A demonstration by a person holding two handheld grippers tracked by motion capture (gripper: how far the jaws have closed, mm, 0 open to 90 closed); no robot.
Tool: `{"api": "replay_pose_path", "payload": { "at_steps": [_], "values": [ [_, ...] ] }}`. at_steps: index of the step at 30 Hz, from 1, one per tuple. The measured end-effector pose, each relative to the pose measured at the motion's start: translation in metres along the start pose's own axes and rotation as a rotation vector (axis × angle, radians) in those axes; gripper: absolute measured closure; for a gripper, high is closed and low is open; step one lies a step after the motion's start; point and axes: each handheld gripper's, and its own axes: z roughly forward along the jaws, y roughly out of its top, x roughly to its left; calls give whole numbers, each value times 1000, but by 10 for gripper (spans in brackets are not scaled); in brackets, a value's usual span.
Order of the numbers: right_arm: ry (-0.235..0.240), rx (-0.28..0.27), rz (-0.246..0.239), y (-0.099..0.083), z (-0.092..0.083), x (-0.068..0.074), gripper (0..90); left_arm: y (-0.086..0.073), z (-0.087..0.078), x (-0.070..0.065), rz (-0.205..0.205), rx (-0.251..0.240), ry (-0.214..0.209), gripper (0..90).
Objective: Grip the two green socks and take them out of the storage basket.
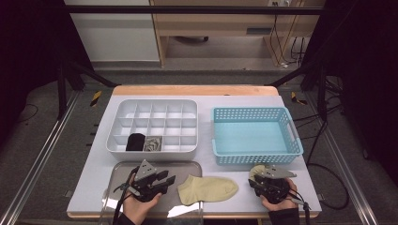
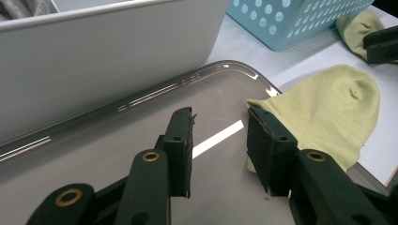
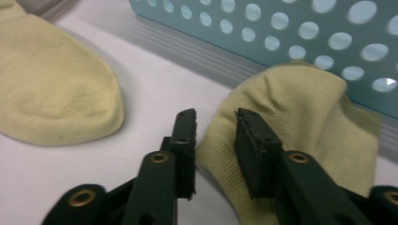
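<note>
A pale yellow sock [image 1: 209,189] lies flat at the table's front, its cuff end over the rim of a metal tray [image 1: 187,165]. My left gripper [image 1: 170,180] hovers over that tray [image 2: 141,140], open, with bare metal in the gap [image 2: 220,117]; the sock's edge [image 2: 328,117] lies just beside its right jaw. A second yellow sock [image 1: 256,170] is bunched against the blue basket [image 1: 256,133]. My right gripper [image 1: 257,181] stands open [image 3: 215,115] over this sock [image 3: 300,108], with the cloth's edge in the gap and the pads apart from it.
A white divided organizer [image 1: 152,105] sits at the back left, with a black rolled item [image 1: 135,141] and a grey one [image 1: 151,144] in two front compartments. The blue basket holds nothing. The table's front edge runs close behind both hands.
</note>
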Motion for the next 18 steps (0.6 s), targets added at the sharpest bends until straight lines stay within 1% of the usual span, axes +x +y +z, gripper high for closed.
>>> {"api": "replay_pose_path", "payload": {
  "at_steps": [2,3,4,6,9,11,12,13,15,16,18],
  "values": [
    [-22,-7,-10,-1,0,1,784,0,0,0,0,0,-1,599],
    [-26,-7,-10,-1,0,1,819,0,-1,0,1,0,-2,599],
    [-22,-4,-2,-1,-2,0,835,0,-1,0,1,-1,-2,599],
    [-6,-9,13,0,-4,-2,846,1,-2,0,-2,-6,-5,599],
    [19,-39,7,5,-12,-2,848,2,-4,0,-6,-13,-9,597],
    [57,-67,-6,11,-19,1,846,4,-5,0,-11,-21,-14,596],
    [87,-77,-10,15,-22,5,844,4,-6,-1,-8,-24,-12,594],
    [129,-96,-21,20,-24,10,843,5,-7,-1,-6,-29,-14,592],
    [202,-112,-36,28,-24,20,841,5,-8,-2,-3,-31,-15,585],
    [234,-114,-47,31,-22,26,841,6,-8,-2,-2,-32,-17,584],
    [284,-101,-68,37,-16,36,841,6,-8,-3,3,-30,-21,581]
  ]
}}
